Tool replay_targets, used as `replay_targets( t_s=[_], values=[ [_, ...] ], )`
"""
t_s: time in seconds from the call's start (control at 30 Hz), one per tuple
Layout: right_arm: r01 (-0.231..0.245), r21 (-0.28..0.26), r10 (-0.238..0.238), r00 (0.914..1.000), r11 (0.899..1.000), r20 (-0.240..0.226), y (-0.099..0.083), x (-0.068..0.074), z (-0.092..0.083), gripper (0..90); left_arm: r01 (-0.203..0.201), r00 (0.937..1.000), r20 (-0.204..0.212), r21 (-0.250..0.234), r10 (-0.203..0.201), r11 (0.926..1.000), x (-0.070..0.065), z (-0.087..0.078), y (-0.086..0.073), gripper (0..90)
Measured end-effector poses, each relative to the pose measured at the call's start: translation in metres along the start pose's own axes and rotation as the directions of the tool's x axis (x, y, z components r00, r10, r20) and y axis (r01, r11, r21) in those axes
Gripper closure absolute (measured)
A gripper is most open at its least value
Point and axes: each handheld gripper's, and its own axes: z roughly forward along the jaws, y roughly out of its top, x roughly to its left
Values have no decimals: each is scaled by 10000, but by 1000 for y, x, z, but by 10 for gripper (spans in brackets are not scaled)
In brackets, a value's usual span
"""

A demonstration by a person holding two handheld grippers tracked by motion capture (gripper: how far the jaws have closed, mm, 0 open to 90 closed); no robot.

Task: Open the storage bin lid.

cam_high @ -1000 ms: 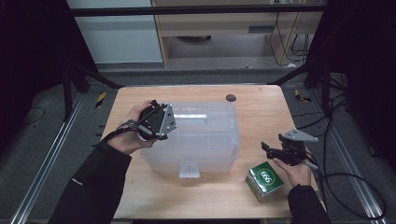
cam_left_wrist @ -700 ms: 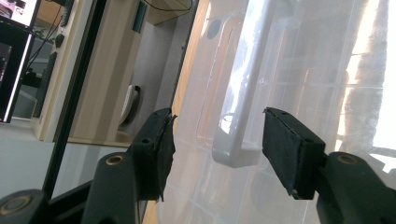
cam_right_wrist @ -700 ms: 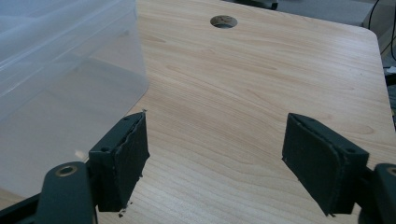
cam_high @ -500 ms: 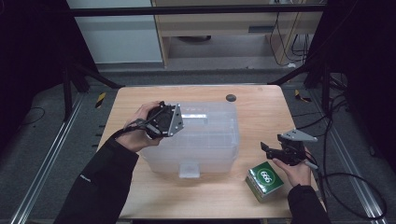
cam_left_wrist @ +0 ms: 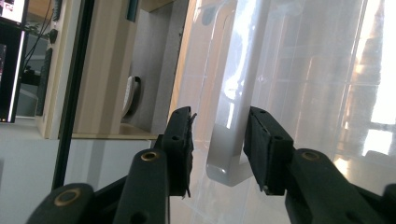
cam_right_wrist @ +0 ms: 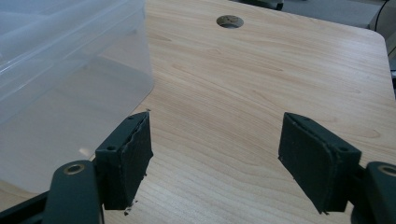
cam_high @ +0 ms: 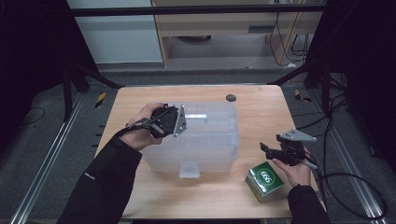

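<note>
Left gripper (cam_high: 180, 120) is up at the far left of the clear bin (cam_high: 205, 140), which sits mid-table (cam_high: 261, 107) with its lid on. In the left gripper view its jaws straddle the bin's white latch (cam_left_wrist: 229, 140), and they have just been closing in on it. The right-hand pad looks to be touching the latch, while a sliver of gap shows at the other pad, so it's not clamped yet. The person's left hand (cam_high: 140, 130) wraps the gripper body, sleeve reaching in from the bottom left.

Right gripper (cam_high: 266, 148) hangs just off the bin's right side, jaws spread wide with nothing but bare wood between them; the right gripper view has the bin's corner (cam_right_wrist: 70, 74) at its left and the table's round hole (cam_right_wrist: 229, 21) farther off. A green box (cam_high: 265, 179) lies on the table just beside that hand.
</note>
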Motion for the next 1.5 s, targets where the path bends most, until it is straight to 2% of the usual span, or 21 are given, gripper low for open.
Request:
replay_targets(
  t_s=[0.23,0.33,0.57,0.8,0.97,1.33,1.5],
  values=[
    [76,5,-76,10000,10000,-17,1,1,-1,276,-154,9998,88,204,153,9997,-2,4,1,698],
    [119,-40,-119,9999,9999,-66,1,2,-1,286,-224,9997,3,251,224,9994,-3,6,2,710],
    [73,-77,-74,9998,9999,-188,3,3,-3,310,-414,9990,-123,348,418,9985,-4,6,3,720],
    [325,-255,-337,9983,9991,-473,10,12,-9,347,-448,9988,-177,322,454,9985,-4,5,3,725],
    [574,-354,-600,9953,9977,-766,17,21,-14,394,-436,9990,-44,340,438,9985,-3,4,3,728],
    [646,-324,-684,9888,9974,-1328,24,34,-22,501,-364,9993,104,223,362,9991,3,4,1,726],
    [597,-219,-625,9846,9980,-1635,24,35,-25,603,-153,9999,41,137,153,9998,7,5,1,721]
  ],
)
